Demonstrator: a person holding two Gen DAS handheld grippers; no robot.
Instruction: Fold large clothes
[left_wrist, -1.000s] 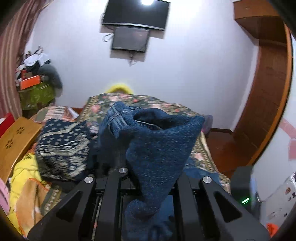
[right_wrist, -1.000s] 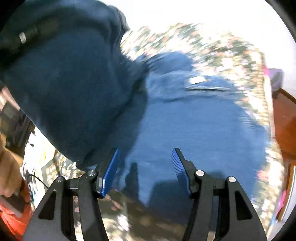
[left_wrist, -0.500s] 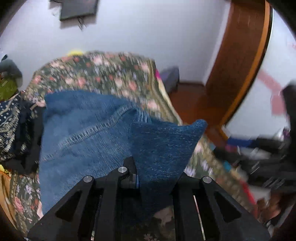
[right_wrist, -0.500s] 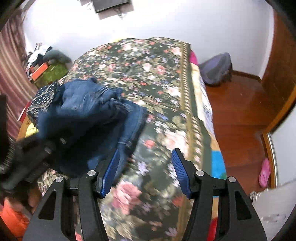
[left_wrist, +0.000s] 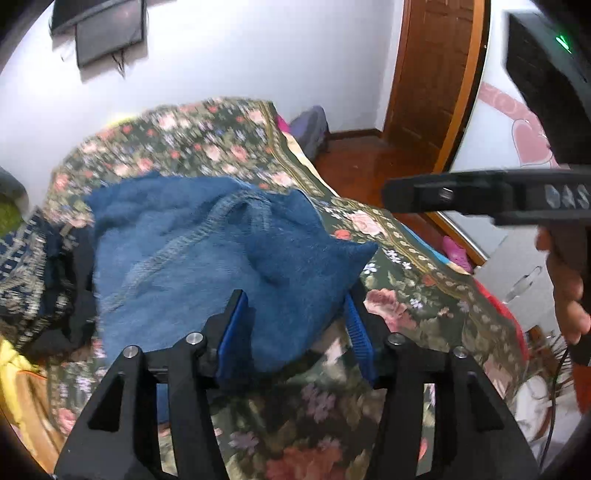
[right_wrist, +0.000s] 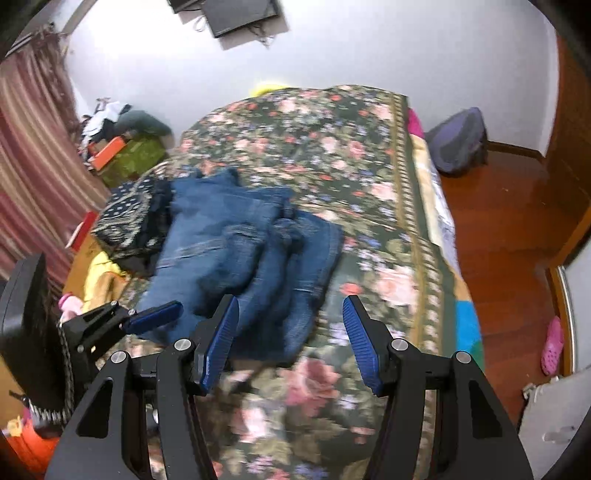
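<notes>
Blue jeans (left_wrist: 207, 258) lie in a loose folded heap on the floral bedspread (left_wrist: 406, 295); they also show in the right wrist view (right_wrist: 236, 251). My left gripper (left_wrist: 295, 332) is open, its blue pads either side of the heap's near corner, the cloth resting between them. My right gripper (right_wrist: 290, 339) is open and empty, above the bed just near of the jeans. The left gripper shows in the right wrist view (right_wrist: 155, 317) at the jeans' left edge. The right gripper's body shows in the left wrist view (left_wrist: 480, 195).
A dark patterned cloth (right_wrist: 129, 214) and yellow fabric (right_wrist: 99, 273) lie left of the jeans. The bed's right edge drops to a wooden floor (right_wrist: 509, 236) with a grey bag (right_wrist: 458, 140) and a pink shoe (right_wrist: 552, 347). A striped curtain (right_wrist: 29, 155) hangs at left.
My left gripper lowered the jeans onto the bed and opened, letting go of the cloth. My right gripper stayed open and pulled back from the jeans.
</notes>
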